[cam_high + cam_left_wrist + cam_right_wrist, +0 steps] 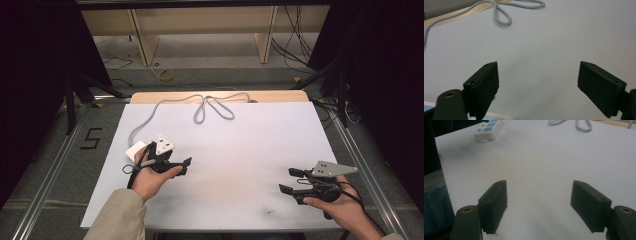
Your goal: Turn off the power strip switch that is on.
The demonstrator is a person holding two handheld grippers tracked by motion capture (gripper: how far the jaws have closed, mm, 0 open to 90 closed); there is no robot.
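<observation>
A white power strip (pixel 135 150) with blue sockets lies at the left edge of the white board (pixel 240 150), and its grey cable (pixel 210 107) runs to the far edge and loops there. My left gripper (pixel 186 166) is held just right of the strip, open and holding nothing. In the left gripper view its jaws (pixel 537 75) stand wide apart over bare board, with the cable loop (pixel 502 18) ahead. My right gripper (pixel 286 180) hovers open near the front right. The right gripper view shows its jaws (pixel 539 187) apart, with the power strip (pixel 487 130) far off.
The board rests on a wooden table (pixel 220 96) whose far edge shows. Metal frame rails (pixel 50 165) run along both sides on the floor. Wooden shelving (pixel 200 30) and loose cables (pixel 295 50) lie beyond the table.
</observation>
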